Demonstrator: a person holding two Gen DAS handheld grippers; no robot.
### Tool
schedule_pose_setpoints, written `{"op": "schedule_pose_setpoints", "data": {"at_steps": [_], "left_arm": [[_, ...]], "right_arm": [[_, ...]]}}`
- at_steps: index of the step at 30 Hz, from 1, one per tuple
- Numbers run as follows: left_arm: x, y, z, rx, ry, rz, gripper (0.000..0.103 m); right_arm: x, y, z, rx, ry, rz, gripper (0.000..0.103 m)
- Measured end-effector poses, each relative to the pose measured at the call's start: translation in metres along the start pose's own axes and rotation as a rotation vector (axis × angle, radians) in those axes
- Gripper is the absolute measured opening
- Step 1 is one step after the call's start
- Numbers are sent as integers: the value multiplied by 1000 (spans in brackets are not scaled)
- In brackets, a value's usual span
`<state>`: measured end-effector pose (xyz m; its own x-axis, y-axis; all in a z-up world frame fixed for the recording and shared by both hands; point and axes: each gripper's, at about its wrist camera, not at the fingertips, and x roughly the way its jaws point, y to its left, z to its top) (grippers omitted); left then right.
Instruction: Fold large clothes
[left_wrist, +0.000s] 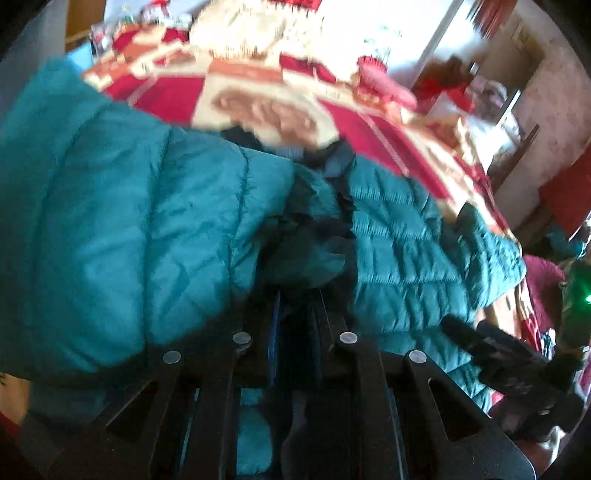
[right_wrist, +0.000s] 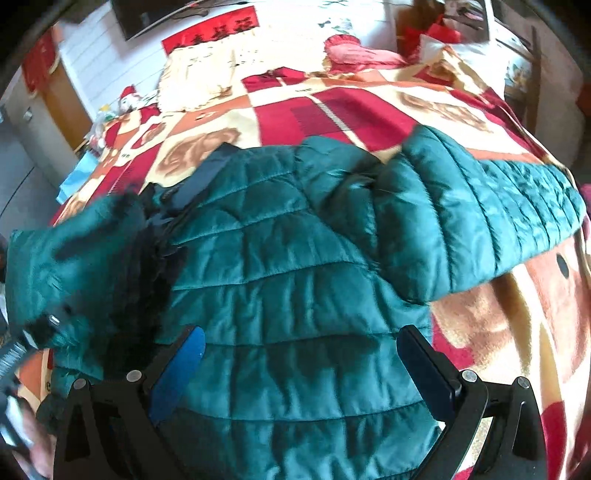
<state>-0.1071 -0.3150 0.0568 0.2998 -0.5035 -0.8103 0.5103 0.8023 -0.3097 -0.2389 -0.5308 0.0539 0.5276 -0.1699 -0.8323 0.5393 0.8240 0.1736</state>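
A teal quilted puffer jacket (right_wrist: 295, 266) with dark fur trim (right_wrist: 147, 243) lies on a bed. My right gripper (right_wrist: 301, 350) is open just above the jacket's body, one finger on each side of a quilted panel. One sleeve (right_wrist: 480, 206) lies out to the right. My left gripper (left_wrist: 297, 295) is shut on a fold of the jacket (left_wrist: 147, 229) near the dark fur trim (left_wrist: 325, 229) and lifts it. The left view is blurred. The left gripper (right_wrist: 33, 343) also shows at the left edge of the right wrist view.
The bed carries a red and cream patterned blanket (right_wrist: 332, 107). A cream pillow (right_wrist: 199, 74) and a red cushion (right_wrist: 354, 51) lie at its far end. A wooden cabinet (right_wrist: 62, 96) stands at far left. My right gripper's body (left_wrist: 517, 365) shows at lower right.
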Motion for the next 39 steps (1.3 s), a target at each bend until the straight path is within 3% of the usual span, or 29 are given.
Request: {"op": "schedule_pose_setpoints", "data": {"at_steps": [3, 6, 11, 12, 15, 16, 21, 25, 30, 32, 34, 39], "left_arm": [[11, 2, -5, -9, 53, -23, 14], [1, 4, -9, -16, 56, -27, 14], [-48, 8, -15, 29, -42, 27, 18], [-58, 11, -16, 34, -62, 28, 25], [-100, 35, -22, -6, -159, 46, 67], [-112, 44, -23, -27, -194, 59, 72], [-151, 97, -32, -116, -358, 196, 72], [-137, 137, -38, -171, -296, 295, 72], [-109, 162, -47, -220, -220, 318, 72], [-99, 168, -48, -238, -194, 323, 72], [-92, 170, -50, -243, -178, 322, 72], [-91, 166, -51, -225, -165, 345, 72]], "right_arm": [[2, -6, -2, 22, 11, 14, 103], [4, -4, -3, 14, 18, 24, 103], [-3, 4, -4, 12, 4, 65, 103], [-5, 6, -4, 15, -2, 78, 103], [-11, 17, 0, 13, -23, 124, 103], [-12, 22, 1, 10, -27, 146, 103], [-4, 55, 9, -10, -12, 248, 103], [16, 86, 15, -44, 9, 287, 101], [40, 118, 20, -111, 24, 286, 78], [51, 125, 20, -134, 41, 285, 52], [63, 129, 20, -152, 66, 271, 42], [47, 130, 16, -197, -32, 222, 19]]}}
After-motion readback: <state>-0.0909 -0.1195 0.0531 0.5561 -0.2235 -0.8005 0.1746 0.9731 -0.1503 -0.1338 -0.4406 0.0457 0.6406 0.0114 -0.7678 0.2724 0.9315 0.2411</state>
